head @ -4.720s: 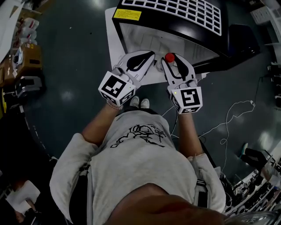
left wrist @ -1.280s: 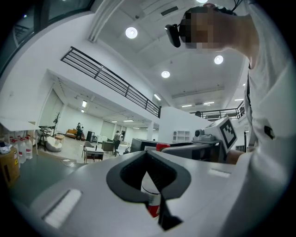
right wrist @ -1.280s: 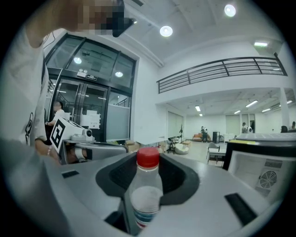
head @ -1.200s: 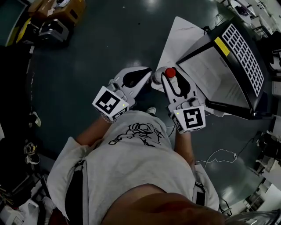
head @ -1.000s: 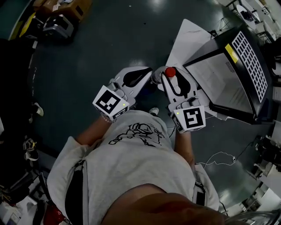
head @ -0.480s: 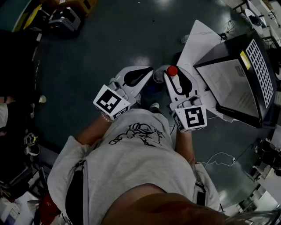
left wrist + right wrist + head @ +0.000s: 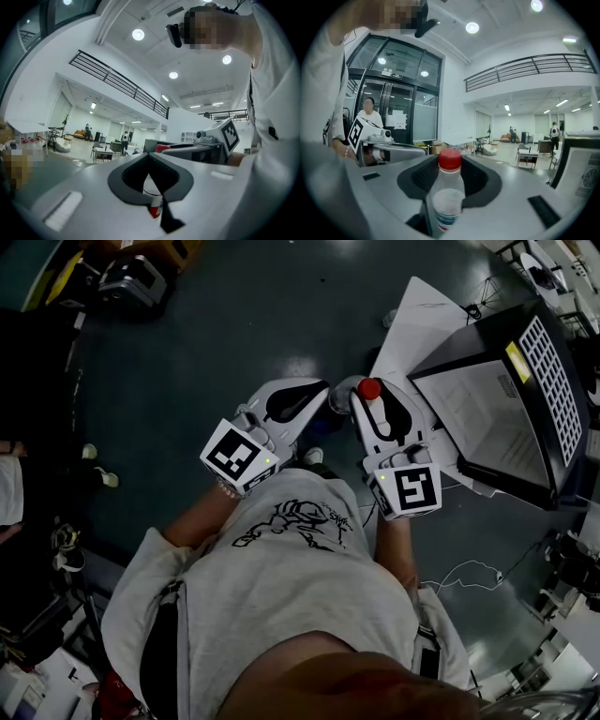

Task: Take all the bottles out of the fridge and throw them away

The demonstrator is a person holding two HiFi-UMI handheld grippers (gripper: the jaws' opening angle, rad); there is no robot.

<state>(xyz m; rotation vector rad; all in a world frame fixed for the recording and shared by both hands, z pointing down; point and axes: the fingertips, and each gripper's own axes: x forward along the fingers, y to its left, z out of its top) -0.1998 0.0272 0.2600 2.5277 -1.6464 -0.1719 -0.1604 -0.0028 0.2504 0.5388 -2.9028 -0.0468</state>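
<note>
Right gripper (image 7: 373, 401): pinching upright red-capped bottle (image 7: 448, 199), held over dark floor (image 7: 187, 381), fridge (image 7: 497, 418) off to the right. Left gripper (image 7: 319, 390): jaws pressed together, nothing between, close alongside.

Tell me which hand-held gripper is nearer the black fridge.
Right. The right hand-held gripper, shut on a red-capped bottle, is next to the fridge; the left hand-held gripper is on its far side, further from the fridge.
</note>
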